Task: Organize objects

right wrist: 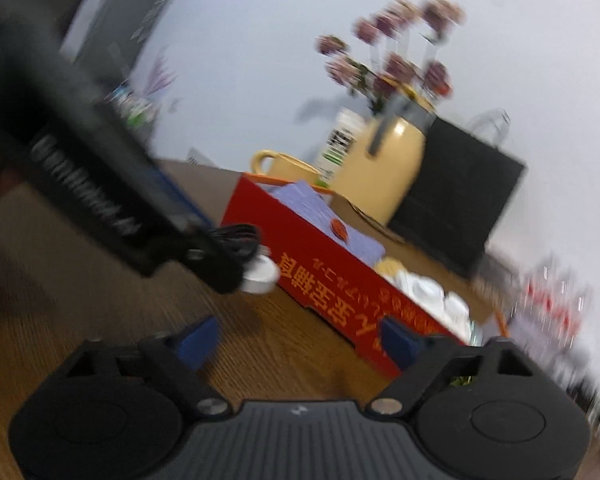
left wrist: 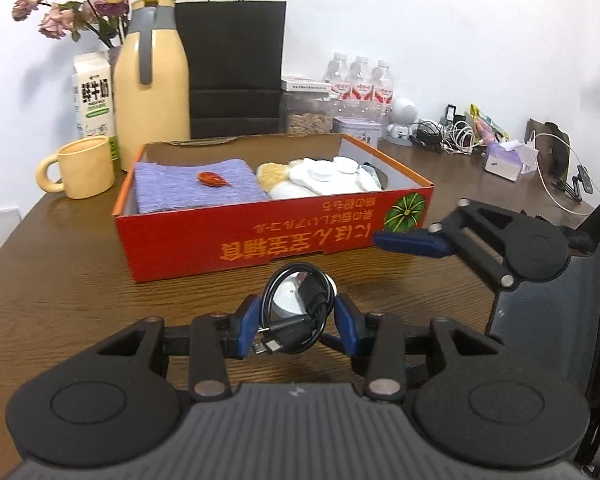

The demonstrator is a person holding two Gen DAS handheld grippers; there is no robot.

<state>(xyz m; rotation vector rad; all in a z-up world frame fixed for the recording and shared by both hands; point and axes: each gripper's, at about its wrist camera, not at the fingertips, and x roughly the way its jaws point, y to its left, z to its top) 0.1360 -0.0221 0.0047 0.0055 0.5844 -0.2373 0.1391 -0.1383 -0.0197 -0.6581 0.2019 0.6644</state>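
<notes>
The left gripper (left wrist: 296, 322) is clamped on a coiled cable (left wrist: 296, 312) with a round silvery disc (left wrist: 294, 298) inside the coil. Judging from the task, the step in hand is carrying this bundle to the box (left wrist: 260, 236) and laying it inside. To do it well, keep the squeeze steady, since the plug end hangs loose below the left finger and the coil could spring apart. Lift enough for the bundle to pass over the near red wall, then set it down in a free spot; the left part holds a folded cloth (left wrist: 198, 190) with a small red thing (left wrist: 212, 179) on it, and white items (left wrist: 324, 178) fill the middle and right.

The cable sits right between the left gripper's blue pads (left wrist: 250, 326), touching both, with the coil rising beyond the tips. The box lies just ahead of those fingers, apart from them.

The right gripper (right wrist: 300, 340) has its fingers apart with nothing between them; the box's near wall lies just past its tips, and the cable bundle (right wrist: 240, 242) is ahead and to its left.
</notes>
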